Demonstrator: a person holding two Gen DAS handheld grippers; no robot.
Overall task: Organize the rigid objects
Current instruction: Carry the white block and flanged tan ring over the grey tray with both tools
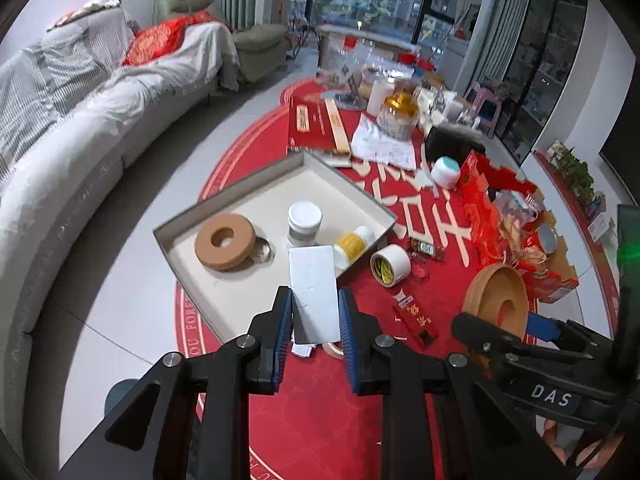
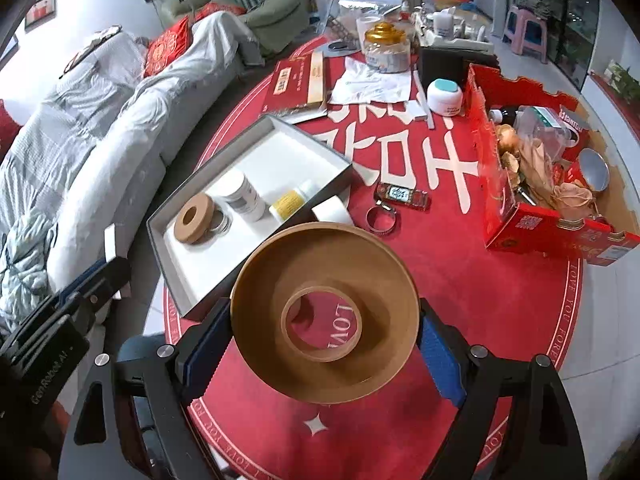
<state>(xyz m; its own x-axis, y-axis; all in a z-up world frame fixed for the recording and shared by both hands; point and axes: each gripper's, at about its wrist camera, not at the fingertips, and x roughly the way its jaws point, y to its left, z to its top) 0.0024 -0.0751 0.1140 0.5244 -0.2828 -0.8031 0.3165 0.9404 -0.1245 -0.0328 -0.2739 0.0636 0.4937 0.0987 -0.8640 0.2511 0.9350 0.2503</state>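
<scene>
Left claw grips white card; right claw apparently clamps brown ring.

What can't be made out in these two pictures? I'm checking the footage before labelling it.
- Metal ring in the white tray: mostly hidden under the small brown ring, both views.
- Labels on the white jar and yellow bottle: too small to read.
- Red box contents: jumbled and overlapping; far side cut off in the left wrist view.
- White card in the left gripper: lower end hidden by the fingers.
- Large brown ring in the right gripper: underside unseen.
</scene>
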